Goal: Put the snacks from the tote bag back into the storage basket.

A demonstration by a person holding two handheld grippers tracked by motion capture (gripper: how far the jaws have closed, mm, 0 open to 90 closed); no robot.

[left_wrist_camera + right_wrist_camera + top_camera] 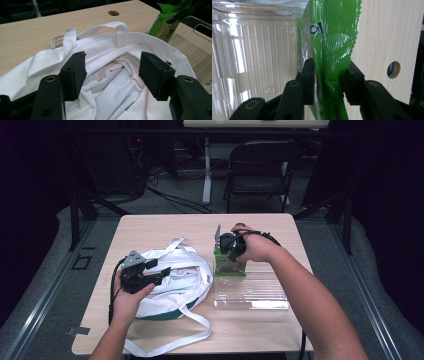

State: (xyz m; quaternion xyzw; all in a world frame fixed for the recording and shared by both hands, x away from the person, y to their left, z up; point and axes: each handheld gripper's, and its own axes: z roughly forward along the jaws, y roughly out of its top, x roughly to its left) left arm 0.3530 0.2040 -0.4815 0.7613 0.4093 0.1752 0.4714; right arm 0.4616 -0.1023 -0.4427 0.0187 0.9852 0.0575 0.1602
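Pinching the green packet (329, 45) with my right gripper (328, 82) right now, both black pads pressed into the crinkly, shiny plastic near its zigzag-cut edge. From the high view the packet (229, 262) stands upright at the far left corner of the clear tray (260, 295), with my right hand (250, 247) on top of it. The tray is see-through ribbed plastic, rectangular, sitting on the pale wood-grain table (160, 227).

My left gripper (112, 72) is spread wide with nothing between the jaws, hanging just over the mouth of the white bag (115, 87). That bag is soft woven cloth, all rumpled inside, with flat fabric handles (120, 31) flopped toward the far side. In the high view the bag (175, 285) lies just left of the tray, long straps looping off toward the near table edge, and a dark green strip shows along its bottom.
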